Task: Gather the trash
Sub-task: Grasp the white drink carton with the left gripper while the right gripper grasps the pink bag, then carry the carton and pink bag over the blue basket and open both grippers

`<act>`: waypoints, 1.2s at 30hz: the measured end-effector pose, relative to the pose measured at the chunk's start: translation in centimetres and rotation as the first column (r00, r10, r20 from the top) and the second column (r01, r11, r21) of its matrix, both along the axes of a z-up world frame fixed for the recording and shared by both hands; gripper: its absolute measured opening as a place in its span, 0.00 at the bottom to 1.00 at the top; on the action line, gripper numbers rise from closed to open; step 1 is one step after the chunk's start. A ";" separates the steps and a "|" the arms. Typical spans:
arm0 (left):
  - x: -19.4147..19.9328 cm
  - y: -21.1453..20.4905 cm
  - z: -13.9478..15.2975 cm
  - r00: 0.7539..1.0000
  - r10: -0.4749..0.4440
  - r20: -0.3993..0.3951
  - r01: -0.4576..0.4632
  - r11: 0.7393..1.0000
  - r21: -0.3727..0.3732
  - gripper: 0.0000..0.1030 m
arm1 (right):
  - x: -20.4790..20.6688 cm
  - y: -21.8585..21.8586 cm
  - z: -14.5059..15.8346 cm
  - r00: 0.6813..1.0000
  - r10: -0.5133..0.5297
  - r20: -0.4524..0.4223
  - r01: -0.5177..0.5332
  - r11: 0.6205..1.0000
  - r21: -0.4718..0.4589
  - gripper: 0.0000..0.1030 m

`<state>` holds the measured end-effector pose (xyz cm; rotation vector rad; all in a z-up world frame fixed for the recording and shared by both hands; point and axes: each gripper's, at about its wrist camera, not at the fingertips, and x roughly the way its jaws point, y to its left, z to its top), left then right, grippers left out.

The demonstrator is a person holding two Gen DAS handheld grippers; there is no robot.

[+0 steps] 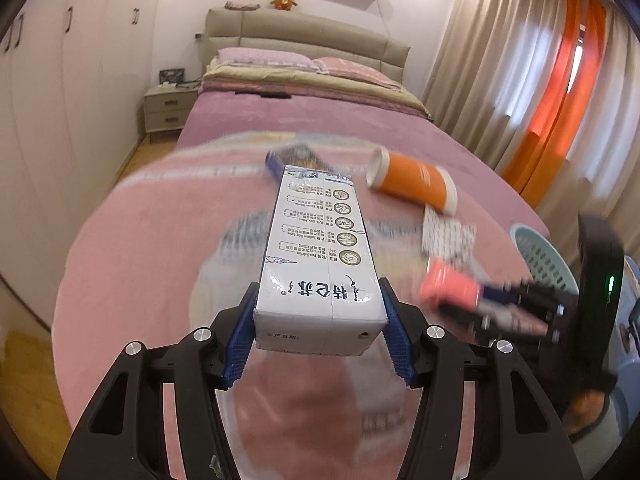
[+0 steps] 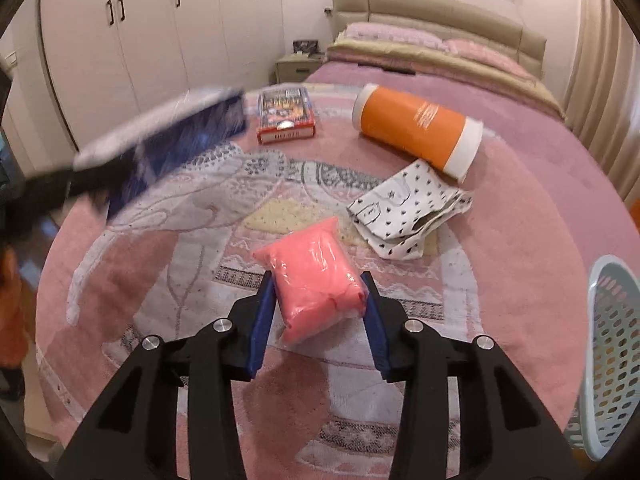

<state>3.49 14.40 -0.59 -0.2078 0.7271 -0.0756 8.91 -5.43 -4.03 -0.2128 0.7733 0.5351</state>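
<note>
My left gripper [image 1: 320, 312] is shut on a white and blue milk carton [image 1: 318, 248] and holds it above the bed; the carton shows blurred in the right wrist view [image 2: 168, 136]. My right gripper [image 2: 320, 304] is shut on a pink plastic-wrapped packet [image 2: 316, 276], also seen in the left wrist view [image 1: 450, 290]. On the pink blanket [image 2: 140, 264] lie an orange tube with white caps [image 2: 418, 130], a crumpled white spotted paper bag [image 2: 404, 208] and a small red-edged box [image 2: 286, 114].
A light teal perforated basket [image 2: 612, 352] stands at the bed's right edge, also in the left wrist view [image 1: 540, 256]. Pillows and a headboard [image 1: 304, 36] are at the far end. A nightstand [image 1: 168, 110] and wardrobes are on the left, curtains on the right.
</note>
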 end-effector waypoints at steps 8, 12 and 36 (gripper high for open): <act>-2.9 -1.8 -3.0 0.995 -0.066 -0.073 0.065 0.998 -0.021 0.54 | -2.6 -2.1 1.2 0.995 -0.095 0.043 0.093 0.995 0.039 0.37; -2.2 -2.3 -3.5 0.988 -0.101 -0.114 0.100 0.995 -0.015 0.70 | -3.2 -3.5 1.2 0.992 -0.125 0.016 0.124 0.991 0.051 0.37; -0.2 -10.7 2.5 0.984 -0.175 0.038 0.172 0.982 0.080 0.50 | -4.3 -14.5 6.2 0.928 -0.361 0.088 0.336 0.917 0.216 0.37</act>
